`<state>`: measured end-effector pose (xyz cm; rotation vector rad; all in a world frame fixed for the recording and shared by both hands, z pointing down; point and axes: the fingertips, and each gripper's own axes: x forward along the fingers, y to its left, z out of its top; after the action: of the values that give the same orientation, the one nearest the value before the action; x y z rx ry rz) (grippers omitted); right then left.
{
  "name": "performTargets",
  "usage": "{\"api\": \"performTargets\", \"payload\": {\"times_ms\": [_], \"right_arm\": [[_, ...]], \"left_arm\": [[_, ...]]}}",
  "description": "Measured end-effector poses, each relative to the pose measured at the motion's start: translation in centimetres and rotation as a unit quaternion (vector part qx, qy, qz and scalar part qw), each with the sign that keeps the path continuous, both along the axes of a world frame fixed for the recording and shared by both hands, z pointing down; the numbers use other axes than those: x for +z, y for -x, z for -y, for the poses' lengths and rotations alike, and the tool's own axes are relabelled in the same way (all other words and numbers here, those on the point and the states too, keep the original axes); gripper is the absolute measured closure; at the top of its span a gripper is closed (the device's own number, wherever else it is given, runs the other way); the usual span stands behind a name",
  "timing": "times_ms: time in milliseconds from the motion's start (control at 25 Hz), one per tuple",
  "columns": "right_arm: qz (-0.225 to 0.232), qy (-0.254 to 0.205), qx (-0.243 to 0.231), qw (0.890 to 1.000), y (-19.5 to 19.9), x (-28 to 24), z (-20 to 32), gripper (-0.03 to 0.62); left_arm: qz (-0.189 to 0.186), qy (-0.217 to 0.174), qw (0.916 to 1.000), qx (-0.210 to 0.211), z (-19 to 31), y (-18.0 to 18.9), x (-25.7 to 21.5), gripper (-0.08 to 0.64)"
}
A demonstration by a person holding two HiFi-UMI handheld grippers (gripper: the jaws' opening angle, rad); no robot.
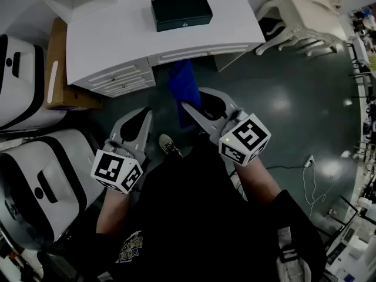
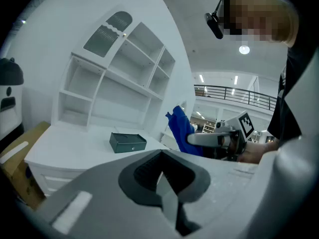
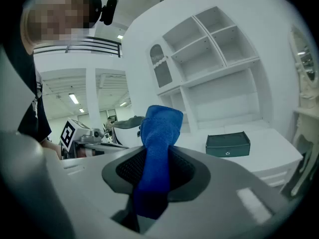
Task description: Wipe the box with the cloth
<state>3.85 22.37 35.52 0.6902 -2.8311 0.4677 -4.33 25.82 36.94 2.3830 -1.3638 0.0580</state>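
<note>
My right claw [image 3: 158, 169] is pinching the blue cloth [image 3: 160, 133], which is pointing up at frame centre. My left claw [image 2: 162, 185] is sitting pressed together. The box [image 1: 181, 12] is lying top centre on the white surface [image 1: 111, 37], its long axis running left-right.

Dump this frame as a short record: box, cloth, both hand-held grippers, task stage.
box: dark, closed, on the white desk, nothing touching it
cloth: blue, clamped in the right gripper's jaws, apart from the box
right hand-held gripper: shut on the cloth, held short of the desk
left hand-held gripper: jaws together, nothing between them
stage: wiping not yet begun
</note>
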Motion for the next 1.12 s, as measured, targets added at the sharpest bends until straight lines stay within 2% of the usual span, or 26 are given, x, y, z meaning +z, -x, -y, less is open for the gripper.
{"api": "performTargets", "payload": {"times_ms": [320, 520, 1120], "right_arm": [[-0.001, 0.005, 0.004, 1.000, -0.56, 0.25, 0.04, 0.449], [0.022, 0.008, 0.003, 1.000, -0.29, -0.30, 0.19, 0.445], [0.020, 0.006, 0.010, 1.000, -0.76, -0.30, 0.81, 0.446]], "left_arm": [[-0.002, 0.002, 1.0000, 0.002, 0.13, -0.59, 0.15, 0.558], [-0.002, 0.003, 1.0000, 0.000, 0.25, -0.39, 0.15, 0.558], [0.001, 0.001, 1.0000, -0.001, 0.22, -0.38, -0.07, 0.558]]}}
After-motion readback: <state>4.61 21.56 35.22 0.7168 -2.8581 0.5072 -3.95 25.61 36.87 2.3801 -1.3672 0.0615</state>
